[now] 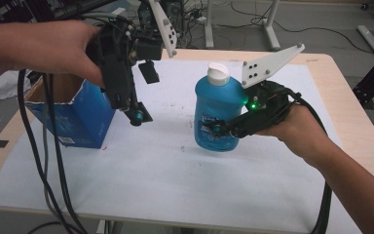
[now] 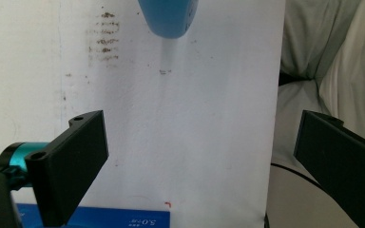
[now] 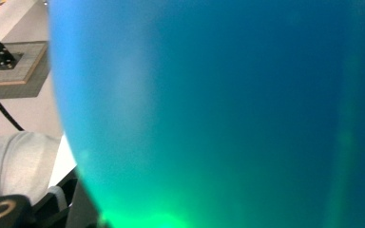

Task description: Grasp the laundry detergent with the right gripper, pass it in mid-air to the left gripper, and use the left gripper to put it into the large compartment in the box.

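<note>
A light wooden table [image 1: 355, 114] under a white sheet [image 1: 175, 170] stands on a grey floor crossed by cables and frame legs. Near the middle of the sheet is a blue bottle [image 1: 217, 114] with a white cap [image 1: 218, 74], its long axis upright and its base at or just above the sheet; which, I cannot tell. The right gripper [image 1: 224, 127] comes at the bottle from the right and is clenched on its lower body, with the blue wall pressed right against that gripper's camera [image 3: 218, 114]. The left gripper [image 1: 143, 95] hangs in the air to the left, jaws spread wide with nothing between them, pointing down at the sheet; in its own view the bottle's underside [image 2: 168, 19] lies ahead and well apart. Just beside it, by the table's left edge, sits an open blue box [image 1: 78, 119]. The right hand is clearly the nearer, and any carry toward the box would likely run leftward over bare sheet, with the left gripper and box wall to be cleared.
</note>
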`<state>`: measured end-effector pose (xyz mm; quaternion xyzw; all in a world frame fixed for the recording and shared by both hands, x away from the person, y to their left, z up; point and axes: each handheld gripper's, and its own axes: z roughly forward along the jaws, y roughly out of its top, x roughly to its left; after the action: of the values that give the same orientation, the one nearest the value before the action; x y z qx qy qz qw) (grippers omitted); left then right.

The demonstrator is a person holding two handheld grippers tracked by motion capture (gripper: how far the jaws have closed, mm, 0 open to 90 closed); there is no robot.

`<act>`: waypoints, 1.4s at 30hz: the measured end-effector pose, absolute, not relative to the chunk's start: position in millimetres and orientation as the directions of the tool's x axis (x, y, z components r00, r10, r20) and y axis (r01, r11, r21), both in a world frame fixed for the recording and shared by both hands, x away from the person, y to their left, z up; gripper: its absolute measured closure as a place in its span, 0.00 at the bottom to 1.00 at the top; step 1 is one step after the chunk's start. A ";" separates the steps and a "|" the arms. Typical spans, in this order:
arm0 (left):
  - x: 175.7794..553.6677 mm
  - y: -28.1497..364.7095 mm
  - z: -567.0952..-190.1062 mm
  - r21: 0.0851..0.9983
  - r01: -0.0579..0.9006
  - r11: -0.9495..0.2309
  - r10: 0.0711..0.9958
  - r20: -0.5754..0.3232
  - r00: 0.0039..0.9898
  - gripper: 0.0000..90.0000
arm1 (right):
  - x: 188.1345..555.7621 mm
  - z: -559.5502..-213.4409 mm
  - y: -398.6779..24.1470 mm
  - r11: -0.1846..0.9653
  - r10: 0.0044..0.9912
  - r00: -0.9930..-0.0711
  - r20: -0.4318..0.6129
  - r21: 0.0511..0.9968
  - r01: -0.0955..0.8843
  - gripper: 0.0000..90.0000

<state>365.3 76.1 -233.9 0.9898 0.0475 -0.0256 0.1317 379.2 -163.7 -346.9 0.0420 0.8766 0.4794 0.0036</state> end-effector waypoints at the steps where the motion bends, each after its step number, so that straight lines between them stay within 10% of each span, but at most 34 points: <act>1: 365.3 76.1 -233.9 0.258 0.101 -0.961 0.087 -0.063 0.994 0.05 | 378.4 -346.2 -161.7 0.537 0.069 -0.997 0.032 0.841 0.064 0.50; 42: 371.1 33.3 -231.1 0.241 0.050 -0.969 0.034 -0.073 0.997 0.05 | 368.1 -341.0 -104.8 0.596 -0.056 -0.997 0.049 0.803 0.006 0.50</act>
<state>371.1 33.3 -231.1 0.9917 0.0211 -0.0342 0.1221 368.1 -104.8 -341.0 -0.0139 0.8925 0.4495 -0.0344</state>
